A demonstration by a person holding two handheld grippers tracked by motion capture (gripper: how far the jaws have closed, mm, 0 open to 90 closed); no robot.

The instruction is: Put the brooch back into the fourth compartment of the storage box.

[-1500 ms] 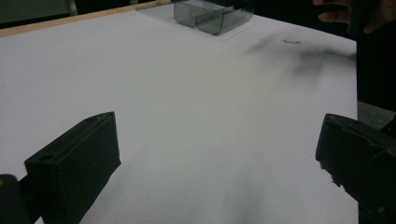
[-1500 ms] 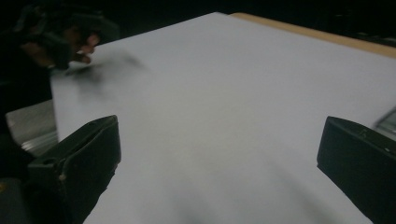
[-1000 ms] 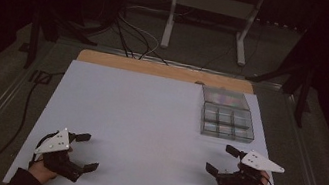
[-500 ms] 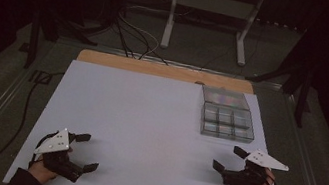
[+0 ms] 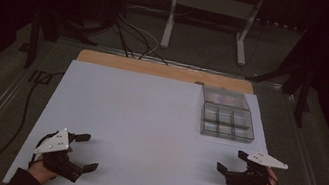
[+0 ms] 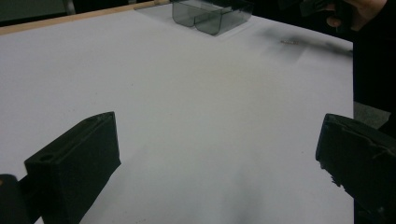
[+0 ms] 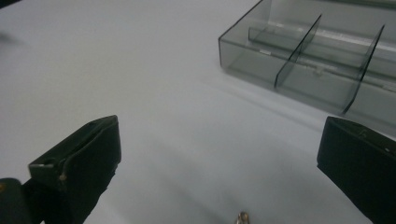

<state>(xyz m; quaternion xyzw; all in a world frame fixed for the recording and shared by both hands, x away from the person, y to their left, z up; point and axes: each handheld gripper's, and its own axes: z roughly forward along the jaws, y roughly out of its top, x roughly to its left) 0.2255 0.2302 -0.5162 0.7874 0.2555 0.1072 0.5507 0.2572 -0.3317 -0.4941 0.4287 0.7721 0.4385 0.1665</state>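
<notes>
Jaws on the right gripper (image 5: 231,163) stand spread wide with nothing between them, and at the bottom edge of the right gripper view a small metal piece, perhaps a screw (image 7: 241,217), lies on the white table sheet (image 5: 147,125) between the two black pads; it is too small and blurred to name surely. In the left gripper view it shows as a thin glint (image 6: 289,42) far off at about 1 o'clock. It seems to be the thing to pick up. To do that well, I judge the gripper should come down low and level so both pads straddle the piece, then close slowly, since so small a part can skid on the smooth sheet or slip out sideways.

From the piece, the clear grey plastic box with dividers (image 7: 317,60) lies near, at about 1 o'clock in the right gripper view. In the high view the box (image 5: 227,115) has small square compartments in two rows and a long one behind; the compartments seen close look empty, though the far ones are hard to read.

Across the table, the left gripper (image 5: 84,151) rests low at about 7 o'clock in the high view, its jaws likewise spread and holding nothing.
</notes>
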